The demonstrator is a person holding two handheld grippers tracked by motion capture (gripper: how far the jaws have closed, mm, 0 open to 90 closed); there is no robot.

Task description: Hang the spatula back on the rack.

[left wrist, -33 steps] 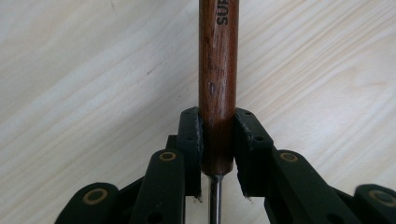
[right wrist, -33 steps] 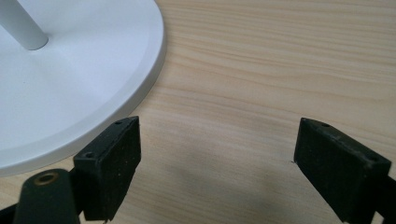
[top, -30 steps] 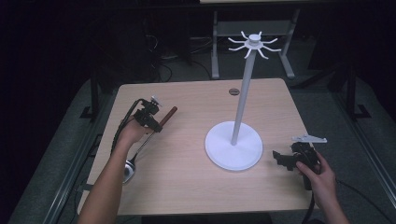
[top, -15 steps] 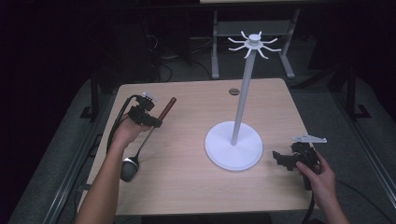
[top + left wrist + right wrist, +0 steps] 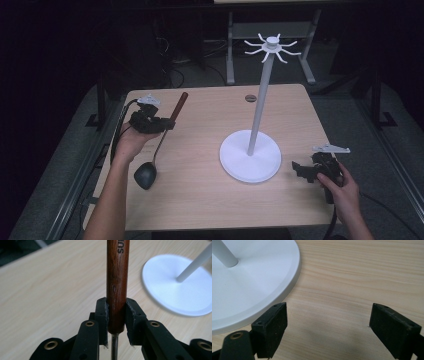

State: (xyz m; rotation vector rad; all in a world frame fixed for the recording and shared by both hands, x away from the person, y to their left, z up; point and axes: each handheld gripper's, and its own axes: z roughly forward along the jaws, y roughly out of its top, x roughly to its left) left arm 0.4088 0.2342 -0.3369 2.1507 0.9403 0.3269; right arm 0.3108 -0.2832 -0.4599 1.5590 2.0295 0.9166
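Observation:
A ladle with a brown wooden handle [image 5: 178,106], a thin metal shaft and a black bowl [image 5: 145,175] hangs slanted over the left of the table, bowl low near the wood. My left gripper [image 5: 161,124] is shut on the lower end of the handle [image 5: 117,290], the pads pressing both sides. A white stand with a round base [image 5: 250,161], a tall pole and hooks at its top [image 5: 271,46] rises at mid-table. My right gripper [image 5: 298,170] rests near the base's right edge, open, with bare wood between its pads [image 5: 270,332].
The wooden table [image 5: 210,210] has a small round hole [image 5: 250,98] near its far edge. Grey floor, dark cables and a metal frame lie beyond the table. The stand's base [image 5: 249,285] sits just left of my right gripper.
My left hand has lifted the ladle, raising it and carrying it a little toward the far side; the bowl has swung clear of my forearm. The right hand has kept still.

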